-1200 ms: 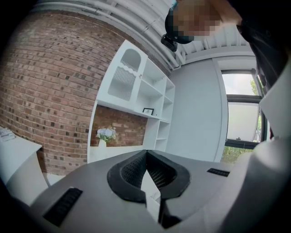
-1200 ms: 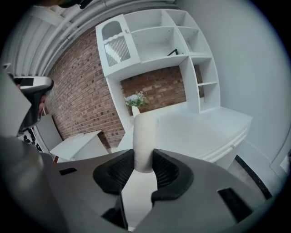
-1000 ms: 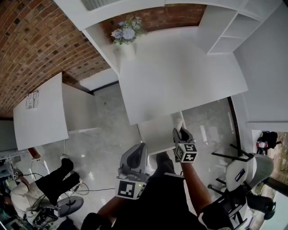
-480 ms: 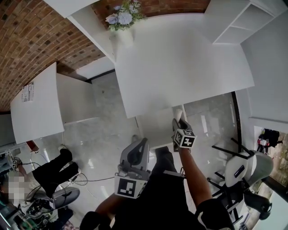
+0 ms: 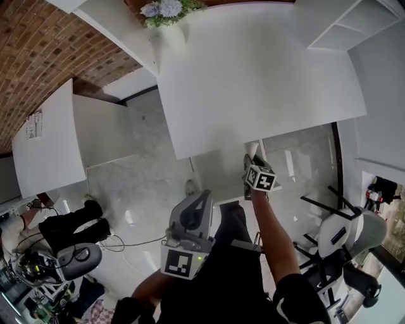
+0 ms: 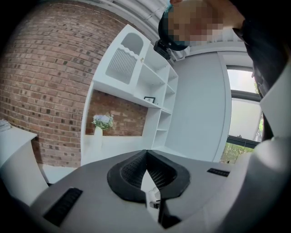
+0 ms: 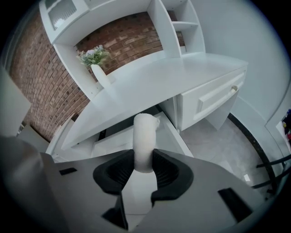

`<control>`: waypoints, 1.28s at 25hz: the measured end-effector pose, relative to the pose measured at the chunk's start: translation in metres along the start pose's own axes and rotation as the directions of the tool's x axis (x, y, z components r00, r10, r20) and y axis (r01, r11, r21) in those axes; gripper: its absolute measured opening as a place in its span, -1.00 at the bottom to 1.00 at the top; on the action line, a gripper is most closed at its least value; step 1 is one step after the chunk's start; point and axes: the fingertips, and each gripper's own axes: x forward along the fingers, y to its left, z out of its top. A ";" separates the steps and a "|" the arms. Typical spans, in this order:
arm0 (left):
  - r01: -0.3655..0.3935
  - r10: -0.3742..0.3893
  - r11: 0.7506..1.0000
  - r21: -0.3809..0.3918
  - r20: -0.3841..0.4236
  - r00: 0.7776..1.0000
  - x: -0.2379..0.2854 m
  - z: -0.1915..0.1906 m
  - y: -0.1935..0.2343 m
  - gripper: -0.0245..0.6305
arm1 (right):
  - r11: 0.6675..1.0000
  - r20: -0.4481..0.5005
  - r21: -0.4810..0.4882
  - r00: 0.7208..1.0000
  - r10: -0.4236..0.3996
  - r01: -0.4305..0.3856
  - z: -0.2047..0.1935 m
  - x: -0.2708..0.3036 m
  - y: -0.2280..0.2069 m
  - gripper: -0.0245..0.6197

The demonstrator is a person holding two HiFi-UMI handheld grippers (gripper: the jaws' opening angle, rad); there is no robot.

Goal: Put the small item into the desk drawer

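Note:
My right gripper (image 7: 144, 164) is shut on a small white cylinder (image 7: 144, 132) that sticks out ahead of its pads. In the head view this gripper (image 5: 252, 163) points steeply down, with the cylinder (image 5: 252, 150) over the open desk drawer (image 5: 218, 180). The drawer (image 7: 172, 134) stands pulled out under the white desk (image 7: 173, 75). My left gripper (image 5: 200, 201) hangs lower and to the left, away from the drawer. Its jaws (image 6: 146, 154) meet at the tips with nothing between them.
A vase of flowers (image 5: 164, 16) stands at the desk's back left corner. A shut drawer with a knob (image 7: 213, 98) sits right of the open one. There is a second white table (image 5: 44, 149) at left, a chair (image 5: 345, 237) at right, and shelves (image 5: 345, 22) at the back.
My right gripper has dropped with the white cylinder and tipped further down over the open drawer. The left gripper has sunk a little.

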 end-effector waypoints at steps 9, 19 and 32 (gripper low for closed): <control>0.001 -0.001 1.000 -0.011 -0.022 1.000 0.017 -0.016 0.008 -0.85 | 0.999 -0.066 -0.004 0.997 -0.044 0.044 -0.016 0.041 -0.020 -0.49; -0.015 0.015 1.000 -0.007 -0.062 0.998 0.030 -0.046 0.018 -0.85 | 0.996 -0.127 0.004 0.988 -0.084 0.085 -0.030 0.072 -0.036 -0.49; -0.029 0.026 0.999 -0.029 -0.086 0.996 0.028 -0.067 0.020 -0.85 | 0.994 -0.173 0.023 0.980 -0.100 0.105 -0.040 0.105 -0.053 -0.48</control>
